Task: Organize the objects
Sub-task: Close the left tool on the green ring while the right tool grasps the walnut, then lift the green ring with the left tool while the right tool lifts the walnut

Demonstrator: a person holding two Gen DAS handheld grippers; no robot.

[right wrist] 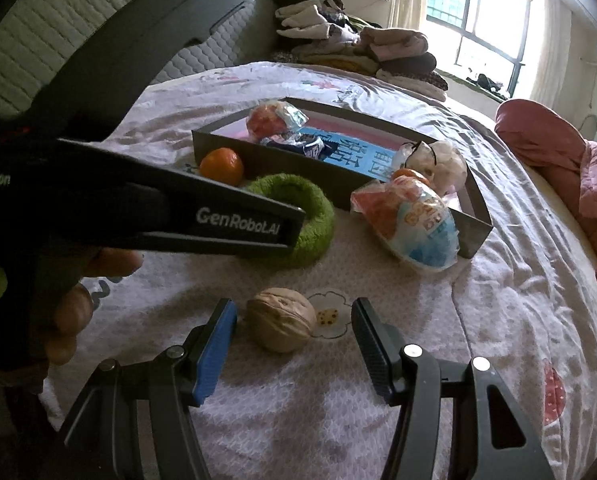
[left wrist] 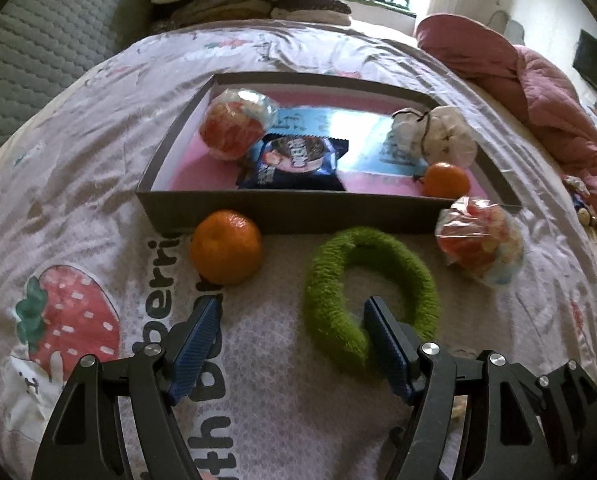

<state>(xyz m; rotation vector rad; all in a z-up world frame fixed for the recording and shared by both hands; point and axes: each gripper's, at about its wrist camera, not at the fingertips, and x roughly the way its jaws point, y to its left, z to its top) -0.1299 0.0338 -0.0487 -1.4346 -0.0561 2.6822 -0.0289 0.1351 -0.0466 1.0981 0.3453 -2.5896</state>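
My left gripper (left wrist: 292, 318) hangs over the bedsheet (left wrist: 78, 152) with its jaws spread wide and nothing between them; its right finger sits against the near end of the green ring (left wrist: 368, 286). Just left of that ring lies an orange (left wrist: 226, 246), close against the front wall of the box (left wrist: 298, 210). To the ring's right, at the box's near corner, is a wrapped ball (left wrist: 480, 238).

Inside the box I see another wrapped ball (left wrist: 234, 124) at the far left, a dark snack packet (left wrist: 294, 162) beside it, a white pouch (left wrist: 434, 132) at the right and a second orange (left wrist: 444, 178) in the near right corner (touching the front wall, as far as I can tell).

My right gripper (right wrist: 294, 320) is also wide open, holding nothing. A walnut (right wrist: 280, 318) lies on the sheet between its fingers, nearer the left one, with a gap on both sides.
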